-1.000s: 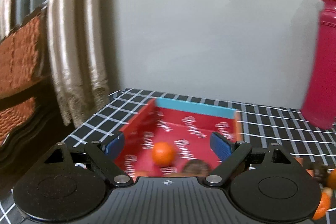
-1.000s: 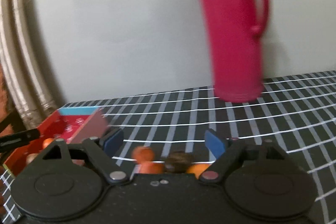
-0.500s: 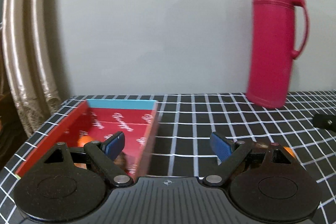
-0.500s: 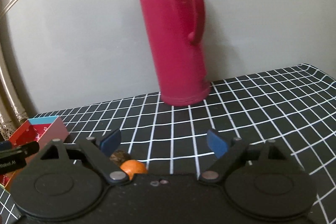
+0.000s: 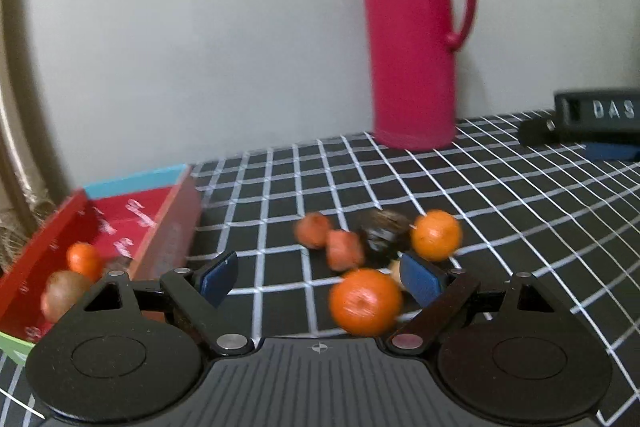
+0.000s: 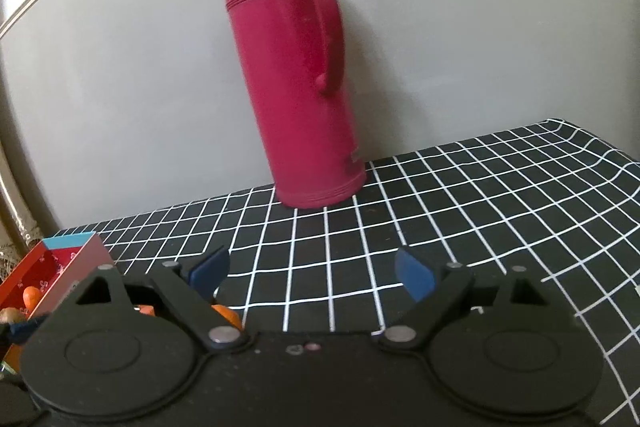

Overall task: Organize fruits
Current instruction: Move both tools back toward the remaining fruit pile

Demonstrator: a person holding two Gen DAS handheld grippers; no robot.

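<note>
While both tongs stand wide open w/ nothing held, the left gripper (image 5: 320,277) is the nearer one: a mandarin (image 5: 366,301) lies between its fingers, toward the right pad, other fruits just behind. The red box (image 5: 168,227), w/ some fruit already in, sits to its left. The right gripper (image 6: 312,271) faces bare checked cloth (image 6: 500,195).

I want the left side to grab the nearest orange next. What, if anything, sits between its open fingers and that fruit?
Nothing visible does. The left hand-held gripper is open, and the nearest orange lies just ahead, toward its right finger. The other loose fruits lie behind it on the tablecloth, not in front.
</note>
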